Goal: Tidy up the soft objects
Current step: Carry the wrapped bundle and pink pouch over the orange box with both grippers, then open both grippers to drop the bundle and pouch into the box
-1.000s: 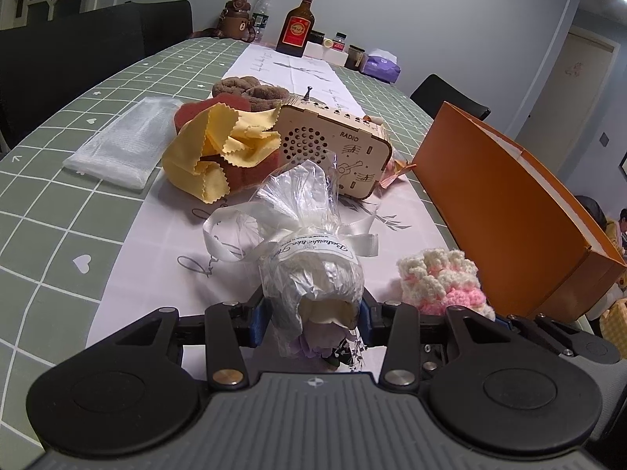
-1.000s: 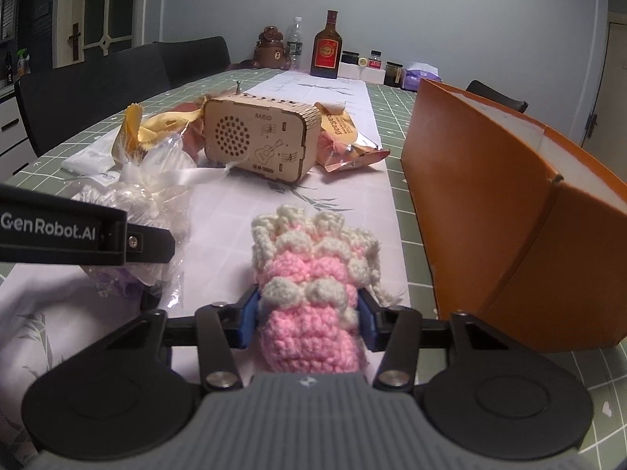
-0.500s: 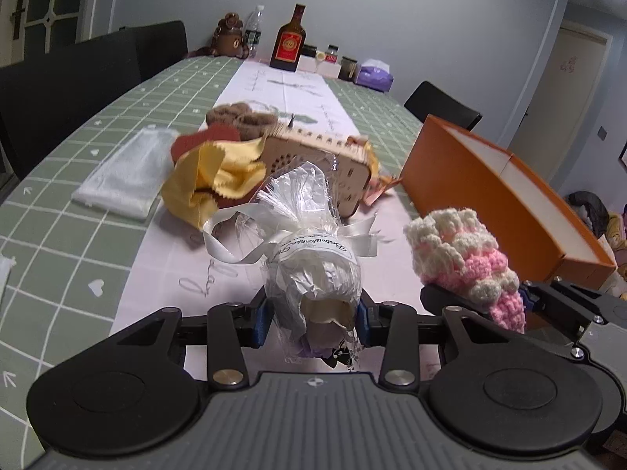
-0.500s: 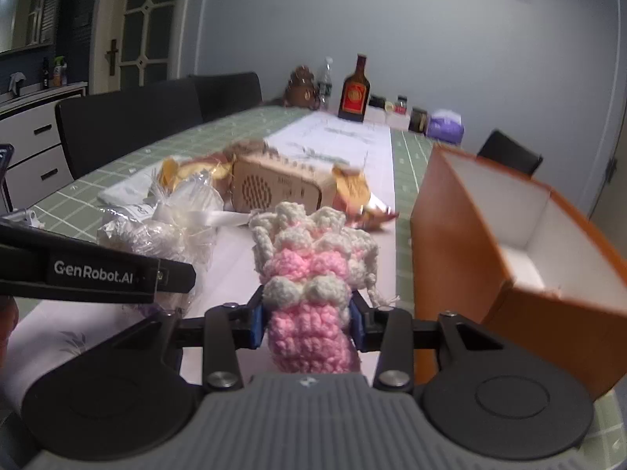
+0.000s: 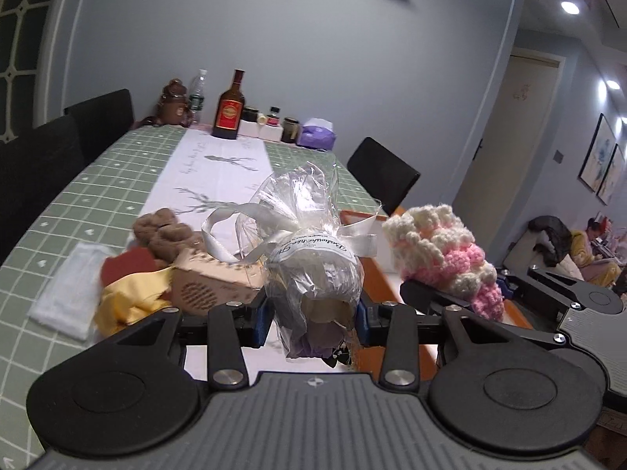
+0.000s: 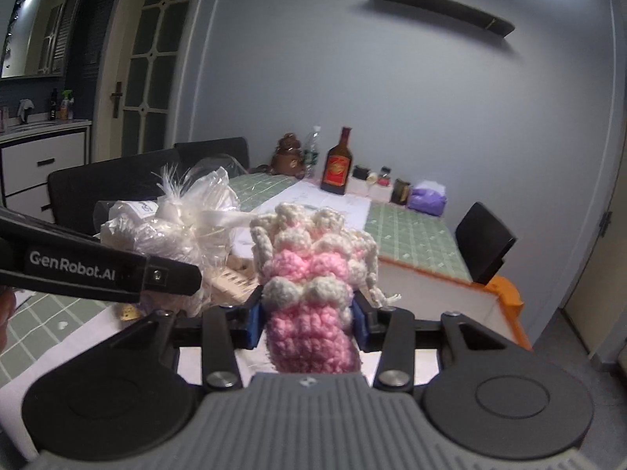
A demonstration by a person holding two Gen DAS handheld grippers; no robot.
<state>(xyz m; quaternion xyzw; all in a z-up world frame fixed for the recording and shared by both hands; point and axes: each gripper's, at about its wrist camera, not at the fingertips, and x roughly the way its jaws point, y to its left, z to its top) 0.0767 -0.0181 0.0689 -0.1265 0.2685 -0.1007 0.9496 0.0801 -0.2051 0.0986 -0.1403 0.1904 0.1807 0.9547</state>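
Note:
My left gripper (image 5: 311, 323) is shut on a clear plastic-wrapped bundle tied with white ribbon (image 5: 313, 270) and holds it high above the table. My right gripper (image 6: 305, 323) is shut on a pink and cream crochet piece (image 6: 309, 286), also lifted. The crochet piece also shows in the left wrist view (image 5: 443, 258), to the right of the bundle. The bundle shows in the right wrist view (image 6: 176, 227), to the left. The orange box with a white inside (image 6: 439, 286) lies below and ahead, to the right.
On the green checked table (image 5: 98, 180) lie a wooden radio (image 5: 207, 286), a yellow cloth (image 5: 129, 301), a red cloth (image 5: 125, 270), a brown plush (image 5: 164, 231) and a white pad (image 5: 70, 290). Bottles (image 5: 231, 105) stand at the far end. Black chairs (image 5: 380, 172) flank the table.
Both grippers have risen with their loads, from table level to well above it. The box's open top has come into view below the crochet piece.

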